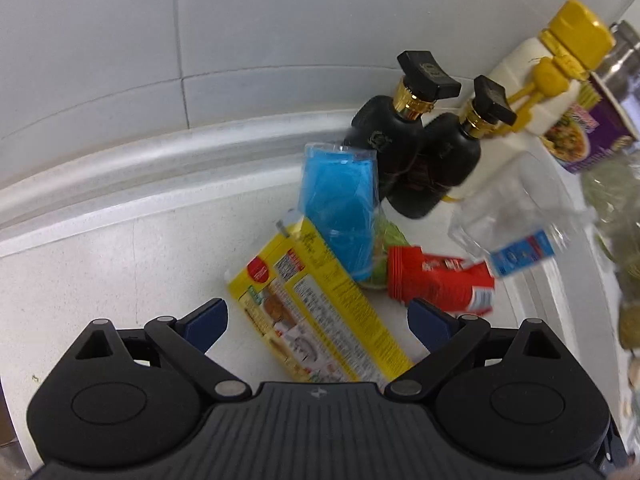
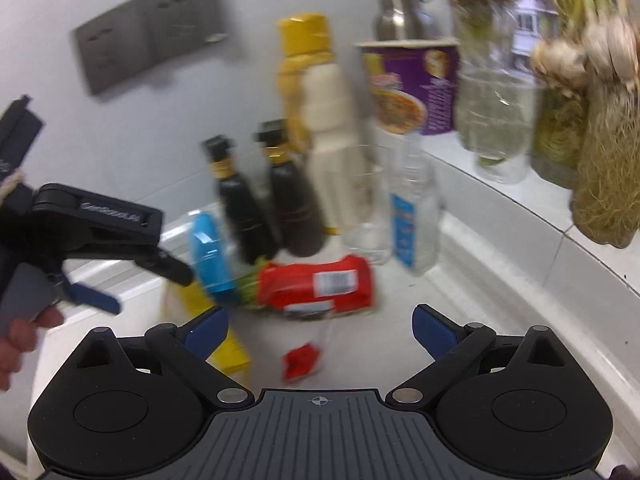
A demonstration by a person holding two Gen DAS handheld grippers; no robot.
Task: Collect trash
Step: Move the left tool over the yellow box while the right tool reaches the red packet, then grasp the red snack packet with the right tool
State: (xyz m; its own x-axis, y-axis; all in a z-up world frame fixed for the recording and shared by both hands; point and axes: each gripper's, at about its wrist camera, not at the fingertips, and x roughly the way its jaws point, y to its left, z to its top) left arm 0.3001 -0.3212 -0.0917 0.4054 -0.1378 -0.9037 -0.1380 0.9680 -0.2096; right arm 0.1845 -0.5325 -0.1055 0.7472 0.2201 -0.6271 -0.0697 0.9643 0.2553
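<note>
Trash lies in a loose heap on a white surface [image 1: 100, 264], near the corner where it meets a tiled wall. A yellow printed carton [image 1: 316, 308] lies flat, one end between the spread blue pads of the left claw [image 1: 318, 322], which is released w/ nothing gripped. A clear packet of blue stuff [image 1: 340, 208] leans tilted over the carton's far end, w/ a bit of green wrapper [image 1: 384, 248] under it. Just beside them lies a crumpled red packet [image 1: 436, 280] w/ white print, and an empty clear plastic bottle [image 1: 516, 216] w/ a blue label. Behind the heap stand two black pump bottles [image 1: 400, 140] w/ gold collars and a cream bottle w/ yellow cap [image 1: 532, 92]. Only the right wrist view shows a small red scrap [image 2: 301, 360] on the surface nearer the camera, grey wall sockets [image 2: 152, 48], a steel flask [image 2: 400, 12], garlic bulbs [image 2: 576, 56] sprouting in clear containers on a ledge, and the left claw from the side, w/ a hand [image 2: 24, 336] on its grip. The right claw [image 2: 320, 332] is also released, empty; this view is blurred. The purple noodle cup [image 2: 412, 84] shows whole here, but only in part in the left wrist view.
</note>
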